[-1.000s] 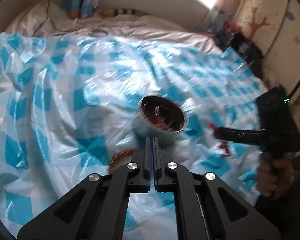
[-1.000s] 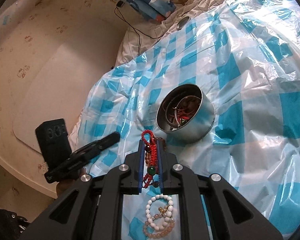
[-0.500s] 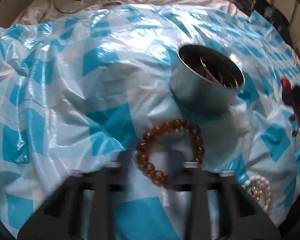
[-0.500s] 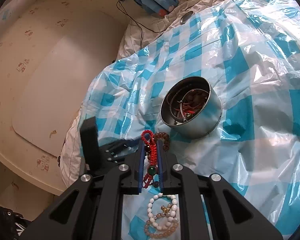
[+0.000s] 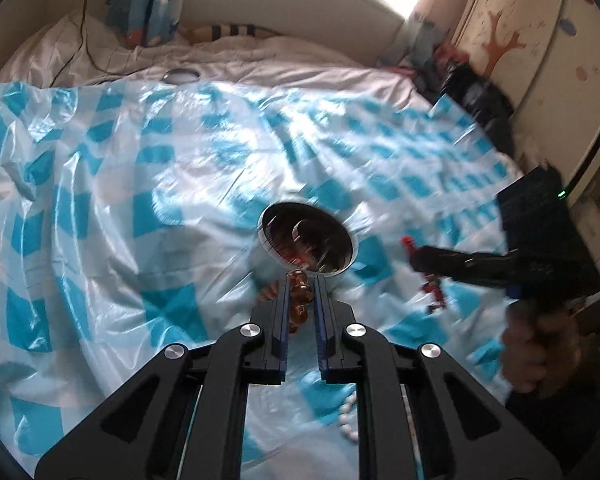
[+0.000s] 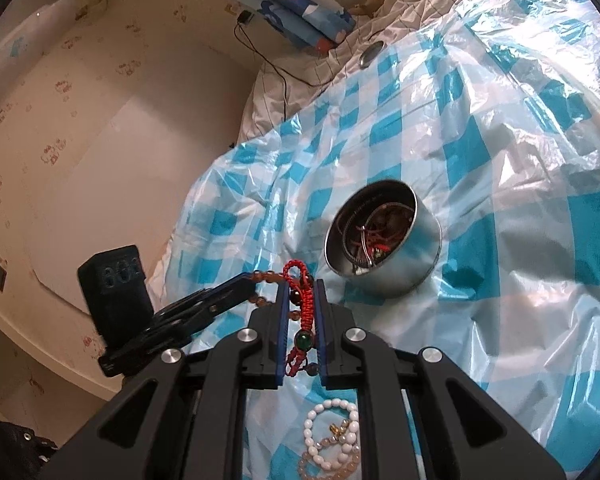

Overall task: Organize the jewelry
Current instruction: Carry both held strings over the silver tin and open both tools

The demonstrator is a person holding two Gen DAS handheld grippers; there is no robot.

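Note:
A round metal tin with several pieces of jewelry inside sits on a blue-and-white checked plastic sheet on a bed. My left gripper is shut on an amber bead bracelet, just short of the tin's near rim. My right gripper is shut on a red braided bracelet with dark and green beads, left of the tin. The left gripper shows in the right wrist view, and the right gripper in the left wrist view.
A white bead bracelet and a pale peach one lie on the sheet below my right gripper. A small round lid lies at the sheet's far edge. Pillows and a cable lie at the head of the bed.
My left gripper went down to the amber bracelet, closed on it and lifted it toward the tin. My right gripper keeps its hold on the red bracelet and has shifted slightly.

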